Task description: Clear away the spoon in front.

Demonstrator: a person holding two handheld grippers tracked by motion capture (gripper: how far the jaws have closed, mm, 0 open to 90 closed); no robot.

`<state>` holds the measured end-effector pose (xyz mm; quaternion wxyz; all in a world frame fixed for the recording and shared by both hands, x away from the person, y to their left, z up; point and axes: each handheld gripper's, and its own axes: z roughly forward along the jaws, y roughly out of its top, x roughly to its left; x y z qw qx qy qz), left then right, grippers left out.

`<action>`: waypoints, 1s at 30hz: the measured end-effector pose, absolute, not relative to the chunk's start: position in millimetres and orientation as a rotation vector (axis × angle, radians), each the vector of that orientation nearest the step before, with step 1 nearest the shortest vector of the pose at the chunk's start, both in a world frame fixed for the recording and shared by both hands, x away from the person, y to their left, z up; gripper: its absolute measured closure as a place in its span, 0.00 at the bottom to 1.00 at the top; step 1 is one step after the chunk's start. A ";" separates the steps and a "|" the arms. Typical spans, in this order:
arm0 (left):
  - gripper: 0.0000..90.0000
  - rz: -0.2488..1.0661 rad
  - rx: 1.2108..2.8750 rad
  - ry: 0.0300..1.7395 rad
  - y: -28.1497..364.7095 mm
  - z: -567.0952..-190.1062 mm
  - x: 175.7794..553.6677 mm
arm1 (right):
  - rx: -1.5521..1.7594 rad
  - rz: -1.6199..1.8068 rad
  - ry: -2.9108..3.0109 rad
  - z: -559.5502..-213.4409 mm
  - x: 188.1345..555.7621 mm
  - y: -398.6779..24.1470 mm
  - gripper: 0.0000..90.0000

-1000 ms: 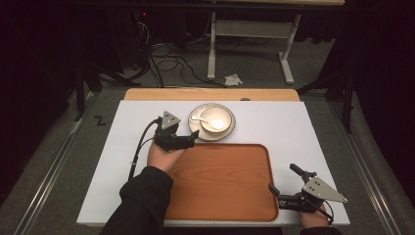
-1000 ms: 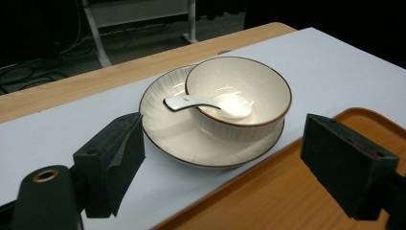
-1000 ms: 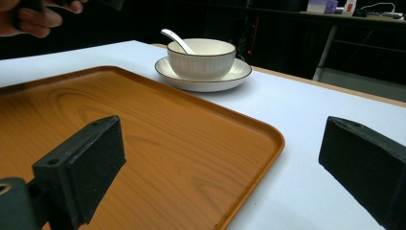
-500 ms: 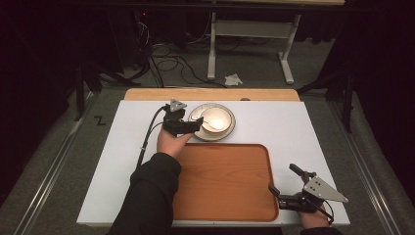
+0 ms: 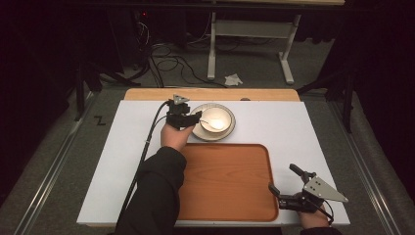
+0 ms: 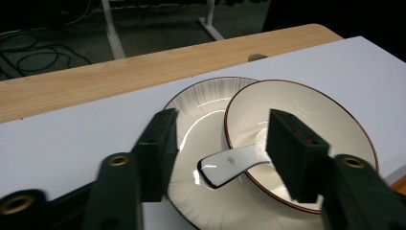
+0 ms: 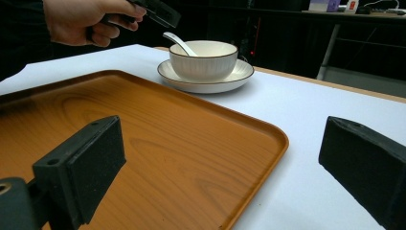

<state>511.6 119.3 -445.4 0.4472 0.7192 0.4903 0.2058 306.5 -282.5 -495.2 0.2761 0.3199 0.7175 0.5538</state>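
Note:
A white bowl with a brown rim sits on a ribbed plate at the back middle of the white board. A white spoon lies in the bowl, its handle sticking out over the rim. My left gripper hovers at the plate's left side, open, its jaws either side of the spoon handle without touching it. My right gripper rests open at the right front corner of the wooden tray, holding nothing.
The white board covers a wooden table. The tray is bare, and the bowl stands just beyond its far rim. Cables and desk legs lie on the floor behind the table.
My left gripper has moved forward and to the right, up to the plate and over the spoon handle. The right gripper has stayed put.

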 end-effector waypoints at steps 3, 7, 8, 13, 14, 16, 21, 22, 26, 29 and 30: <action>0.65 0.521 1.784 1.211 116.5 -445.0 512.0 | 0.866 1.486 1.927 -495.4 306.3 -282.8 0.03; 0.86 0.509 1.786 1.231 116.7 -447.3 514.6 | 0.868 1.486 1.929 -495.6 306.1 -282.7 0.03; 0.92 0.515 1.793 1.239 116.2 -448.5 514.9 | 0.870 1.487 1.929 -495.6 306.0 -282.6 0.03; 1.00 0.543 1.812 1.253 116.1 -451.6 516.1 | 0.864 1.487 1.928 -495.9 306.6 -282.8 0.03; 1.00 0.541 1.808 1.253 116.3 -451.4 516.2 | 0.865 1.486 1.929 -496.0 306.6 -282.7 0.03; 1.00 0.546 1.814 1.255 116.1 -451.6 516.3 | 0.862 1.486 1.930 -496.1 306.8 -282.6 0.03; 1.00 0.546 1.860 1.257 116.3 -454.2 515.6 | 0.869 1.485 1.926 -496.0 306.9 -283.6 0.03; 1.00 0.540 1.864 1.256 116.7 -454.3 515.4 | 0.869 1.487 1.926 -496.0 306.7 -283.7 0.03; 1.00 0.523 1.878 1.233 115.2 -452.3 511.9 | 0.869 1.488 1.926 -495.9 306.7 -283.5 0.03; 1.00 0.509 1.886 1.215 111.8 -452.1 507.9 | 0.866 1.487 1.927 -496.0 307.0 -283.4 0.03; 1.00 0.507 1.886 1.209 110.7 -452.4 506.4 | 0.865 1.485 1.927 -496.0 307.0 -283.3 0.03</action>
